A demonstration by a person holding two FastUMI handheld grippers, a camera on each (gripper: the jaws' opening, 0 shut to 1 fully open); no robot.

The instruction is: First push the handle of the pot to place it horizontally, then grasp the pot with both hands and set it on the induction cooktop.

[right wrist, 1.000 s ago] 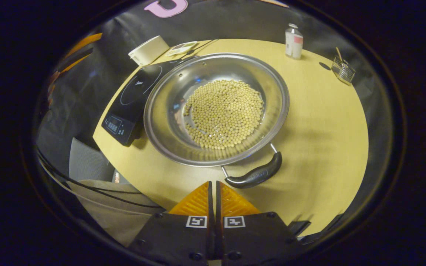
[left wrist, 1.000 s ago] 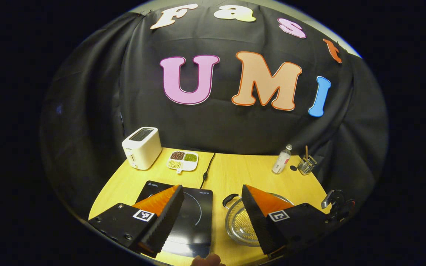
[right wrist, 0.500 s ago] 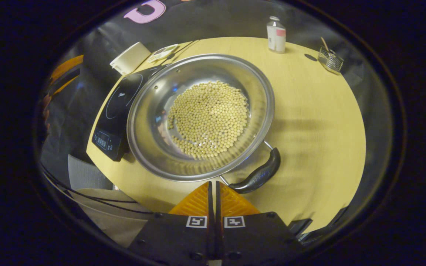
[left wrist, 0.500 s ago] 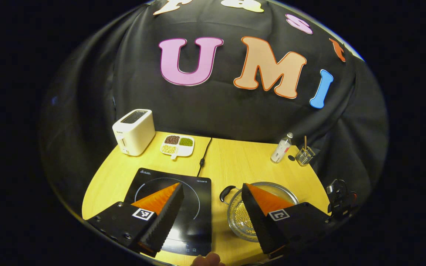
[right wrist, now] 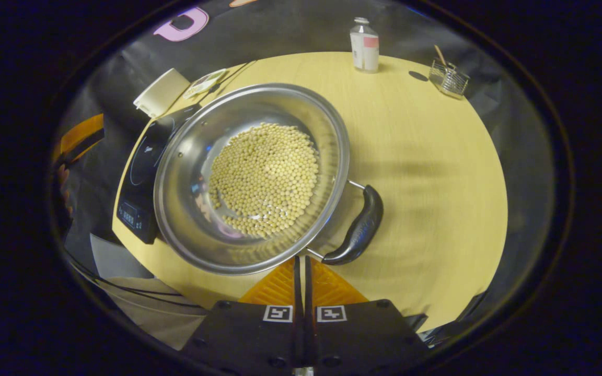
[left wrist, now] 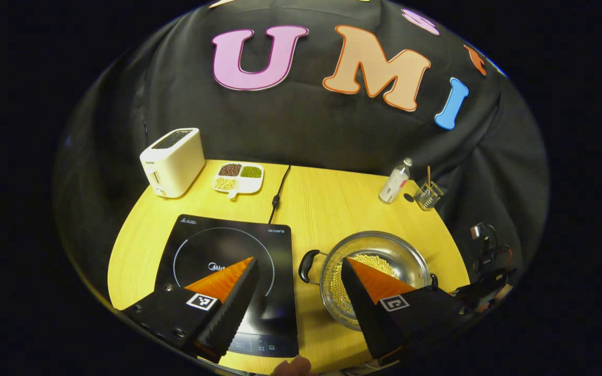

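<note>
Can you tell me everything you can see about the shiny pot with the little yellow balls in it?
The pot is a wide, shallow, round bowl of shiny silver metal, standing upright on the yellow wooden table, right beside the black induction cooktop, not on it. Small round yellow beans cover its bottom. It has two curved black handles on metal rods, one on each side. The right tool, its fingers closed together, has its tips right at the near handle's lower end; actual contact is unclear.
</note>
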